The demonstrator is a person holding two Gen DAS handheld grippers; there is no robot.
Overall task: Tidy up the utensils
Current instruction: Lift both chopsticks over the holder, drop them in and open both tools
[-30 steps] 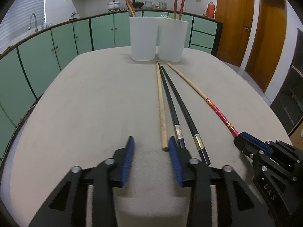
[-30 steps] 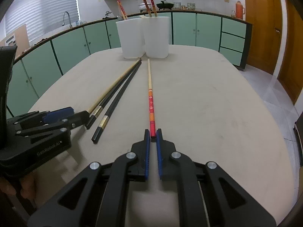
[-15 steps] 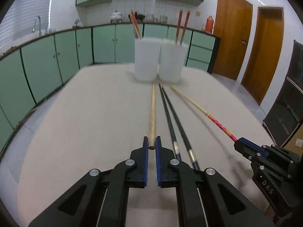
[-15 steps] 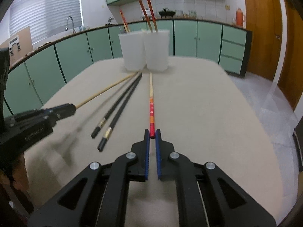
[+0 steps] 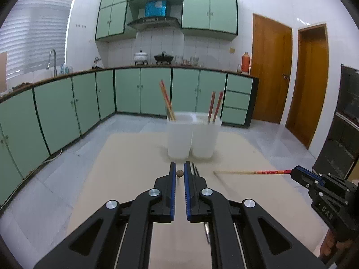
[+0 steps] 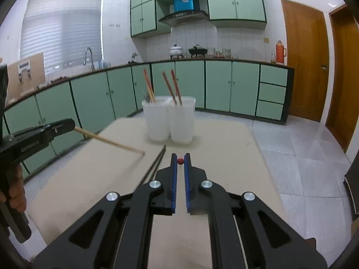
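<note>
Left wrist view: left gripper (image 5: 179, 173) closed on plain wooden chopstick (image 5: 180, 173), butt end seen end-on between the blue pads, held above beige table (image 5: 125, 170). Same chopstick in right wrist view (image 6: 110, 142): projecting from the left gripper (image 6: 70, 124), sloping down toward the table, tip in the air near the black pair. Right wrist view: right gripper (image 6: 180, 161) closed on red-handled chopstick (image 6: 180, 161), red end seen end-on between the pads. Same chopstick in left wrist view (image 5: 251, 172): roughly level, projecting from the right gripper (image 5: 294, 173) toward the middle of the table, pale tip clear of the surface. Two black chopsticks (image 6: 154, 167) flat on the table, side by side, pointing toward the cups. Left white cup (image 5: 179, 135) and right white cup (image 5: 205, 135) upright at the far end of the table, touching each other. Two red-and-wood chopsticks in each cup, leaning. Green cabinets (image 5: 125, 94) and wooden doors (image 5: 271, 67) beyond.
</note>
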